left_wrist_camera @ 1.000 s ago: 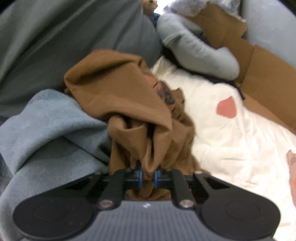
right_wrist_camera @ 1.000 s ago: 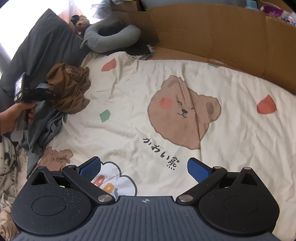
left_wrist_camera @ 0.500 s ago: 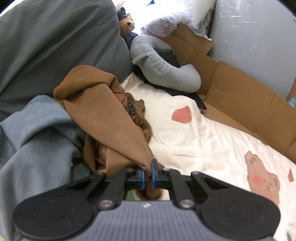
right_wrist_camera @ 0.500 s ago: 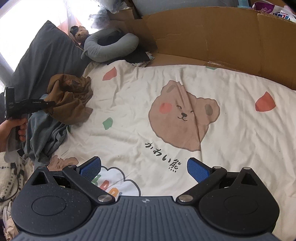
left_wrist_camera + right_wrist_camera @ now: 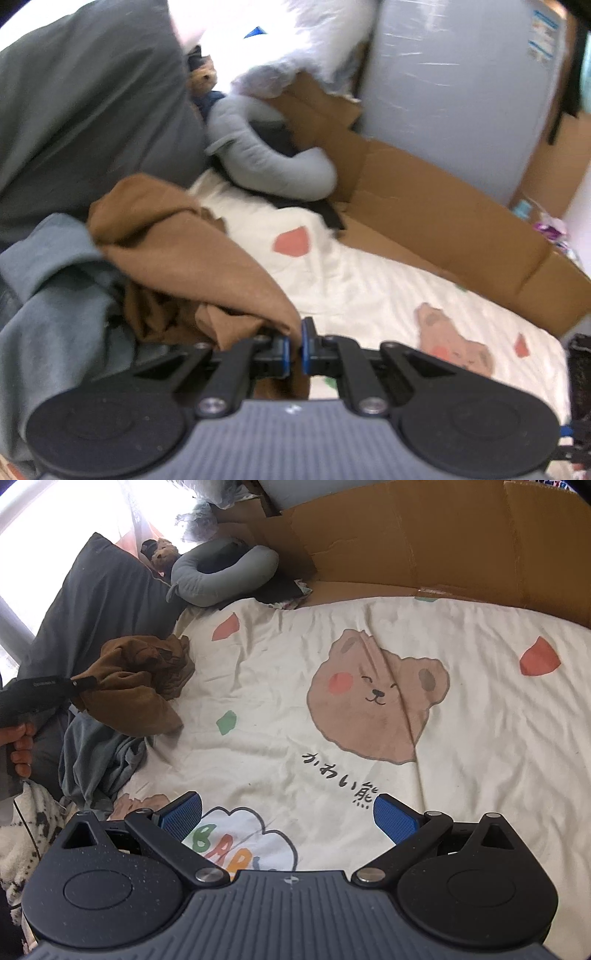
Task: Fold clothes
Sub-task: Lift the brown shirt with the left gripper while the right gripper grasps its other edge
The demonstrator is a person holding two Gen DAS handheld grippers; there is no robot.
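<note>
Left gripper (image 5: 294, 349) pinches the brown garment (image 5: 177, 254), its far folds crumpled out of sight; right gripper (image 5: 288, 814) hovers wide apart, empty, above the bear-print sheet (image 5: 461, 738).

daylight from upper left, blown out | left view motion-blurred | fisheye-curved edges

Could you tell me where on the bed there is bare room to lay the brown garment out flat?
The bear-print sheet lies bare from the brown garment across to the cardboard wall. The left edge is crowded: grey-blue clothing, dark pillow, neck pillow.
</note>
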